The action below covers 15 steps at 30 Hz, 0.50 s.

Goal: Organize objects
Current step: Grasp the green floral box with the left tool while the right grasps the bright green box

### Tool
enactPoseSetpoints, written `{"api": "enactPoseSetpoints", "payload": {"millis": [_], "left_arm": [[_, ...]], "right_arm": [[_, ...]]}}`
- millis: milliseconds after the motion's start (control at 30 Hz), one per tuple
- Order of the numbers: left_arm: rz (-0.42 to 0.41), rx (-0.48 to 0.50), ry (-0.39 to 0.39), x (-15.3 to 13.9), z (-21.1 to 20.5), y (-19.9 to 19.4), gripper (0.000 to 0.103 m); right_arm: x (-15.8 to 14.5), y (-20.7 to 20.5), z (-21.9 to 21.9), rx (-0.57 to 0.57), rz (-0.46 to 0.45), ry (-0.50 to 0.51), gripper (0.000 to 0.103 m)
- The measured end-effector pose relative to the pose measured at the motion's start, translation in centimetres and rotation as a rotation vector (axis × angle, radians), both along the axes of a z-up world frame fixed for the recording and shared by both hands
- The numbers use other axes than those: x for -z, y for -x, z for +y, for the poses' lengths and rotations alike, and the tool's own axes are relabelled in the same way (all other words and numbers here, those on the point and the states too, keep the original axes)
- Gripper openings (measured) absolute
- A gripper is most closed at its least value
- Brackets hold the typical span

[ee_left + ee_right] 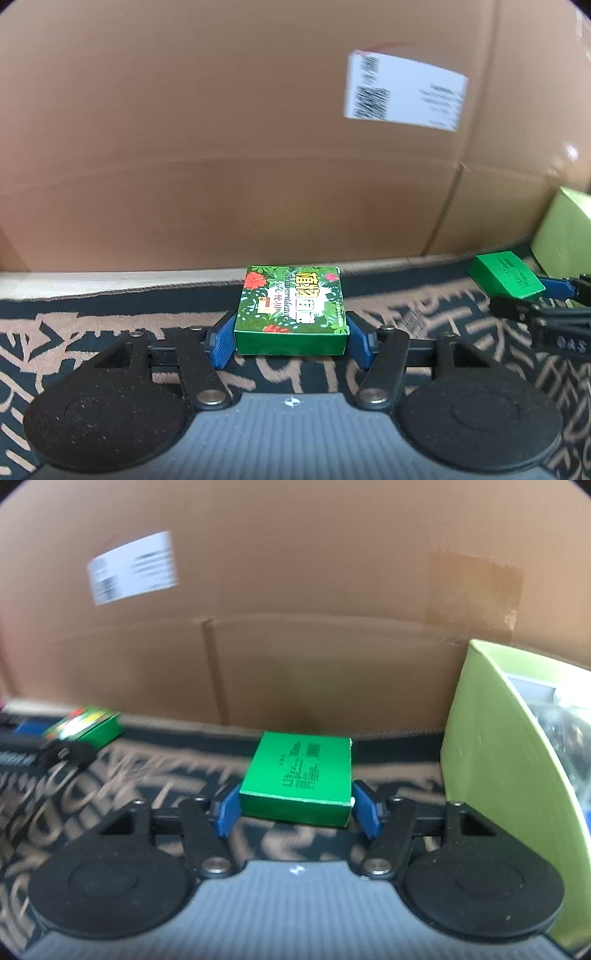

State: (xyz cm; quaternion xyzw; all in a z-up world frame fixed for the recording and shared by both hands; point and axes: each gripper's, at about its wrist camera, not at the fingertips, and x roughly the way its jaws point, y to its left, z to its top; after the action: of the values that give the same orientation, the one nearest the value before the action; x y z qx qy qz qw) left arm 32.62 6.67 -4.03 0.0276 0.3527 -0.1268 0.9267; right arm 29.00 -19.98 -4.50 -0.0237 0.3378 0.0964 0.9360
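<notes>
My left gripper [291, 341] is shut on a green box with a flower print [291, 308], its blue pads against both sides, just above the patterned cloth. My right gripper [295, 812] is shut on a plain green box with the printed text side up [297, 777], also just above the cloth. The left wrist view shows the plain green box [506, 278] and the right gripper's fingers [554, 286] at the right edge. The right wrist view shows the flower box [86, 725] at the left edge.
A large cardboard box wall [221, 147] with a white shipping label [404, 90] stands close ahead; it also shows in the right wrist view [295, 590]. A lime-green bin [498, 768] holding dark items stands at the right. A dark cloth with tan lettering [92, 332] covers the surface.
</notes>
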Motion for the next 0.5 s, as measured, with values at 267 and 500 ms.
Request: {"api": "enactPoseSetpoints", "payload": {"millis": [267,500], "left_arm": [[0.0,0.108,-0.088,-0.5,-3.1,1.4,0.07],[-0.058,-0.047,-0.119,-0.3,-3.3,0.9,0.077]], "right_arm": [[-0.1,5.5,0.7,-0.14,0.016,0.015,0.07],[0.0,6.2,1.1,-0.122,-0.002,0.002,0.079]]}}
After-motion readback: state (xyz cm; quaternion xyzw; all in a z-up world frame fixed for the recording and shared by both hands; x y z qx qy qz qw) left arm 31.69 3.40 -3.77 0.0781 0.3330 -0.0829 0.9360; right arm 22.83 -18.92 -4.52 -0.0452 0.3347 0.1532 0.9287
